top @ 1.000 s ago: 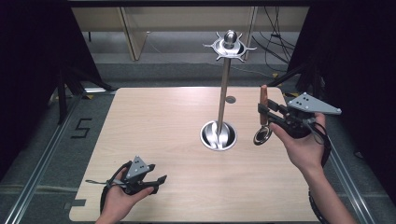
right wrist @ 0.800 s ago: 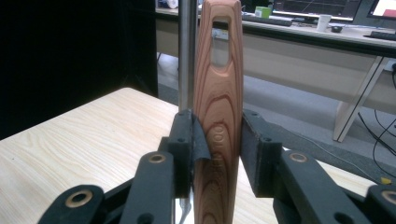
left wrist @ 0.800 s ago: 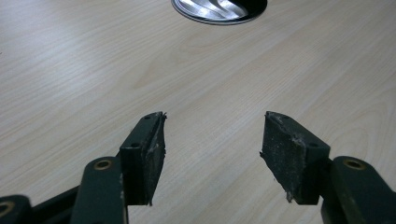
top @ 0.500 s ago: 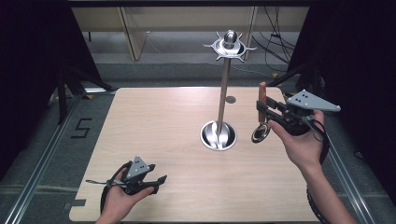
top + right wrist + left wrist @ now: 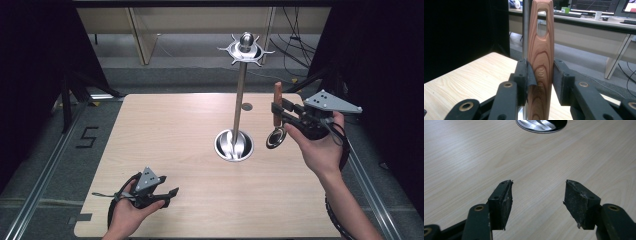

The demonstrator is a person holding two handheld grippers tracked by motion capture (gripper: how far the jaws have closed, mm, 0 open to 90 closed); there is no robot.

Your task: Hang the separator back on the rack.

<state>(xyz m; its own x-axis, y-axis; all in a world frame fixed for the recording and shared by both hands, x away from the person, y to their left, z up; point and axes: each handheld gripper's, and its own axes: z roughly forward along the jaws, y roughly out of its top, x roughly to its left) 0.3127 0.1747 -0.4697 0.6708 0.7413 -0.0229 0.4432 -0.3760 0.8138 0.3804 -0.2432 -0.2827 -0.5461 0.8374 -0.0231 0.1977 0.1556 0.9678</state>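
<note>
Little has moved since the earlier frames: the right gripper sits a touch higher and nearer the stand than a second ago, while the left gripper has stayed where it was, low at the near left of the tabletop. In the right gripper view the jaws are pressed against both flat sides of a wooden handle, which stands upright between them, its hanging slot near the top well clear of the pads. From above, this handle belongs to a ladle-like utensil whose shiny round bowl hangs below the gripper, off the tabletop and just to the right of the metal stand. Gripping mid-handle with the slot uppermost looks deliberate: it leaves the hole free, and the stand's crown of short hooks sits higher up, so my reading is that the utensil is being carried to hang there. The hooks are above the handle's top, so a lift and a careful lining-up of slot and hook seem to be what comes next. The stand's round base rests near the middle of the tabletop, and its edge shows at the top of the left gripper view. That left gripper has its jaws spread wide with nothing between them, just bare wood beneath, apparently parked out of the way while the right hand works
</note>
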